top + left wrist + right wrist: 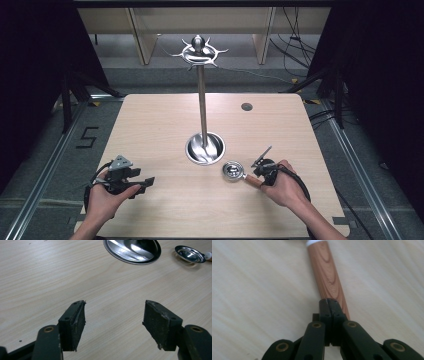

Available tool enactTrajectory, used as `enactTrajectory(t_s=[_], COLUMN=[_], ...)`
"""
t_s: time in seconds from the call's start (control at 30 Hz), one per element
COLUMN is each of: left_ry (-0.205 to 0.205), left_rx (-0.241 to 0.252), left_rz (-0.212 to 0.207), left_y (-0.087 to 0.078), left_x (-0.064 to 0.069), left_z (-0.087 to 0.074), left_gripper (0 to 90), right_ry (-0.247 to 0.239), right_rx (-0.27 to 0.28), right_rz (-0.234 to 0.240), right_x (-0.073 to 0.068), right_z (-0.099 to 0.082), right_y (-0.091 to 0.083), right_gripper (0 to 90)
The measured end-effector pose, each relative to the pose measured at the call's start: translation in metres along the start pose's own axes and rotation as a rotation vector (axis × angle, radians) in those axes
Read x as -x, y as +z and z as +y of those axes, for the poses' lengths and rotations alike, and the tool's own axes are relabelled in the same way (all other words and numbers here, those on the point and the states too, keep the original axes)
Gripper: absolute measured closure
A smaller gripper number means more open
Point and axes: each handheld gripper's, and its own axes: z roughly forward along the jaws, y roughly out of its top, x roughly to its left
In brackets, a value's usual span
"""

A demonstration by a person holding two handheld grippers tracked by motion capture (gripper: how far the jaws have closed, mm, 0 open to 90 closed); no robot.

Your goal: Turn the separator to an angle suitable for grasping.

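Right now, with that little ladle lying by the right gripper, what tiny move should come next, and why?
Probably open the right gripper: its jaws are pressed together above the ladle's wooden handle, not around it, so it cannot grasp until they part and straddle the handle.

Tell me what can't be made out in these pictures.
- Ladle: the bowl's inside, too small in the high view.
- Ladle's wooden handle: its near end, hidden behind the shut right claw in the right gripper view; touching or not, unclear.
- Stand base: cut off by the left gripper view's top edge.
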Motion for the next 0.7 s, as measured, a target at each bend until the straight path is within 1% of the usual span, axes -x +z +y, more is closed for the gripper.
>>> enactTrajectory(t_s=[0.03,0.07,0.1,0.13,0.17,0.2,0.23,0.27,0.3,0.33,0.37,0.4,0.43,0.47,0.5,0.53,0.57,0.6,0.63,0.67,0.7], left_ry=[0.003,0.001,-0.006,0.0,-0.002,0.001,0.001,0.001,-0.004,-0.002,0.0,0.0,-0.004,0.002,-0.021,-0.039,-0.042,-0.04,-0.04,-0.04,-0.016], left_rx=[-0.003,0.008,0.014,-0.005,-0.015,-0.021,-0.003,-0.003,0.011,0.003,0.012,0.012,0.0,0.003,0.025,0.042,0.039,0.037,0.041,0.041,0.026], left_rz=[0.003,0.011,0.006,0.0,-0.003,-0.006,-0.005,-0.005,0.0,-0.006,-0.001,-0.001,-0.008,-0.004,-0.006,0.002,-0.003,0.001,0.005,0.005,-0.003], left_y=[-0.001,-0.001,0.0,-0.001,-0.001,-0.001,-0.001,-0.001,-0.001,-0.001,0.0,0.0,-0.001,-0.001,0.0,0.002,0.002,0.002,0.002,0.002,0.0], left_x=[0.0,0.0,0.0,-0.002,-0.002,-0.002,-0.001,-0.001,-0.001,-0.001,0.0,0.0,-0.001,-0.001,0.0,0.002,0.001,0.001,0.001,0.001,0.001], left_z=[0.001,0.0,0.0,0.0,0.0,0.0,0.0,0.0,0.0,0.001,0.0,0.0,0.0,0.0,-0.001,-0.001,-0.001,-0.001,-0.001,-0.001,0.0], left_gripper=[33.2,33.2,33.2,33.2,33.2,33.2,33.2,33.2,33.2,33.2,33.2,33.2,33.2,33.2,33.2,33.2,33.2,33.2,33.2,33.2,33.2], right_ry=[0.0,-0.001,0.01,0.005,0.038,0.038,0.043,0.043,0.06,0.06,0.07,0.07,0.09,0.07,0.101,0.1,0.09,0.099,0.107,0.107,0.079], right_rx=[0.0,-0.007,-0.009,-0.002,-0.017,-0.017,-0.007,-0.007,-0.003,-0.003,-0.01,-0.01,-0.01,0.002,0.026,0.028,0.039,0.05,0.036,0.036,0.028], right_rz=[0.0,-0.017,-0.027,-0.04,-0.041,-0.041,-0.049,-0.049,-0.072,-0.072,-0.088,-0.088,-0.076,-0.074,-0.074,-0.057,-0.047,-0.021,0.0,0.0,0.02], right_x=[0.0,0.004,0.007,0.011,0.017,0.017,0.021,0.021,0.027,0.027,0.032,0.032,0.034,0.036,0.033,0.032,0.031,0.027,0.024,0.024,0.019], right_z=[0.0,0.001,0.002,0.002,0.005,0.005,0.007,0.007,0.011,0.011,0.015,0.015,0.015,0.015,0.015,0.015,0.014,0.011,0.009,0.009,0.007], right_y=[0.0,-0.001,-0.001,0.0,-0.001,-0.001,-0.001,-0.001,0.0,0.0,0.003,0.003,0.004,0.003,0.002,-0.003,-0.006,-0.01,-0.013,-0.013,-0.014], right_gripper=[90.0,90.0,90.0,90.0,90.0,90.0,90.0,90.0,90.0,90.0,90.0,90.0,90.0,90.0,90.0,90.0,90.0,90.0,90.0,90.0,90.0])
